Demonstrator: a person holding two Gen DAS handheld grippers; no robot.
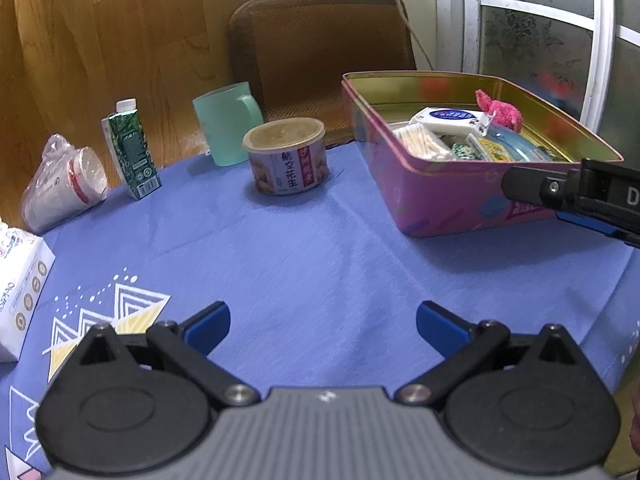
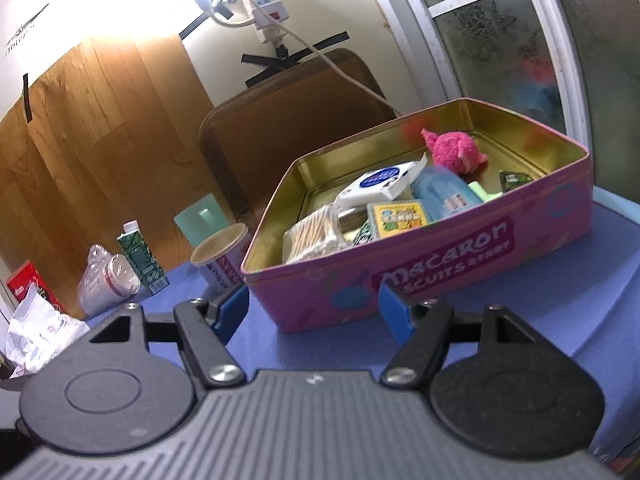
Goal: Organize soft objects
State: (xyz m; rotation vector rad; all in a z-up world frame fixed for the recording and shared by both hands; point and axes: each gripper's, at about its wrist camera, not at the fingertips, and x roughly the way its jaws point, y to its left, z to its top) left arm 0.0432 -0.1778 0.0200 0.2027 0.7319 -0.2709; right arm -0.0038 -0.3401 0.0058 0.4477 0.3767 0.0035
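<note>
Both grippers, left gripper (image 1: 323, 320) and right gripper (image 2: 313, 307), sit wide and empty, so next is probably grabbing the tissue pack (image 1: 20, 280) for the pink tin (image 2: 440, 280).

Both grippers alike: left gripper (image 1: 323, 322) & right gripper (image 2: 313, 309) w/ blue pads, black linkage arms, silver pivot screws, round black hubs, grey ribbed body, small white logo.
</note>
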